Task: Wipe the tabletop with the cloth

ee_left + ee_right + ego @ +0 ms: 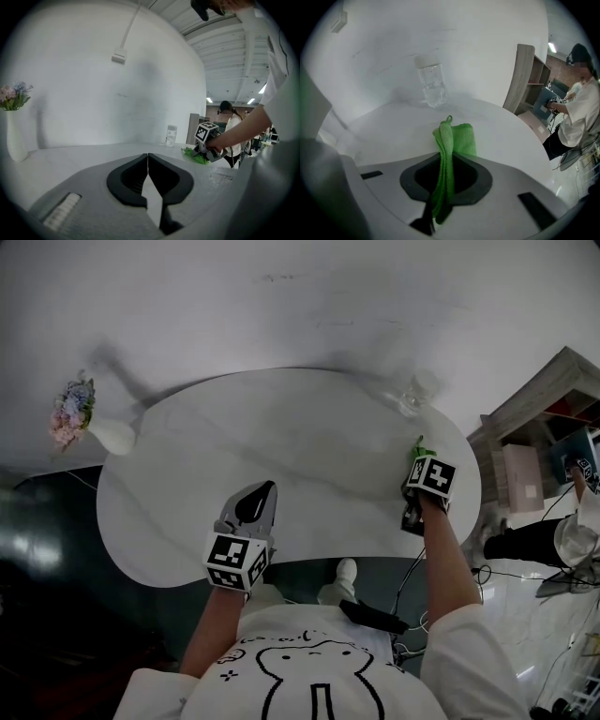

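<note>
The green cloth (452, 140) is pinched between the jaws of my right gripper (443, 176), and its free end rests on the white tabletop (393, 126). From the head view the right gripper (418, 457) sits near the table's right edge, with a bit of the cloth (417, 447) showing ahead of it. My left gripper (255, 504) is shut and empty above the near edge of the round table (309, 446). The left gripper view looks over its closed jaws (148, 161) toward the cloth (196, 154) on the far side.
A clear glass bottle (432, 84) stands on the table just beyond the cloth, near the wall. A white vase with flowers (80, 423) stands at the table's left edge. A wooden shelf (539, 442) and a person (581, 108) are off to the right.
</note>
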`<act>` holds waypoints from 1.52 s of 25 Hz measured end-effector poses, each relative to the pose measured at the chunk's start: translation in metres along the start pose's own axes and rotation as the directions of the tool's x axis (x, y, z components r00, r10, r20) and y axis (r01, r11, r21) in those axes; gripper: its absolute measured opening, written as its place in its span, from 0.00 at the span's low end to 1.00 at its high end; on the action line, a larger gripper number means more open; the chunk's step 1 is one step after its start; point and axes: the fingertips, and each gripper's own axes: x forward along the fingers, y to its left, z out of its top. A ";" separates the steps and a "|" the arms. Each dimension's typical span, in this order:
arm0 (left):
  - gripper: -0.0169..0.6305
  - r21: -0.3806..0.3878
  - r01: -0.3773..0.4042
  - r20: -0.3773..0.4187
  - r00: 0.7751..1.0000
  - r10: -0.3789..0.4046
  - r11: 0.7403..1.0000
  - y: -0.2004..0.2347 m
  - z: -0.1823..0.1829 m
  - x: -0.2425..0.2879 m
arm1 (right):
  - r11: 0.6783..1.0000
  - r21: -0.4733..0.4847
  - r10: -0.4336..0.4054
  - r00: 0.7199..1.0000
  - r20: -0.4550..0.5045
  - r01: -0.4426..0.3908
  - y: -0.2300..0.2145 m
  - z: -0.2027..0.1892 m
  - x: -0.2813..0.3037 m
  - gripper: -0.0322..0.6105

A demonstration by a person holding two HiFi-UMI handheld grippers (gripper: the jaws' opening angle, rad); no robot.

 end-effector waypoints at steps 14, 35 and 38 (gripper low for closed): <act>0.05 -0.037 -0.014 0.010 1.000 0.014 0.999 0.060 -0.004 -0.029 | 0.999 -0.018 0.042 0.999 -0.025 -0.042 0.069 -0.011 0.001 0.12; 0.05 -0.066 -0.055 0.023 0.998 0.056 0.996 0.134 -0.015 -0.065 | 0.990 -0.138 -0.004 1.000 -0.024 0.000 0.171 -0.012 0.008 0.12; 0.05 -0.069 -0.061 0.026 0.998 0.063 0.996 0.146 -0.017 -0.069 | 0.988 -0.154 0.001 1.000 -0.022 -0.005 0.188 -0.013 0.008 0.12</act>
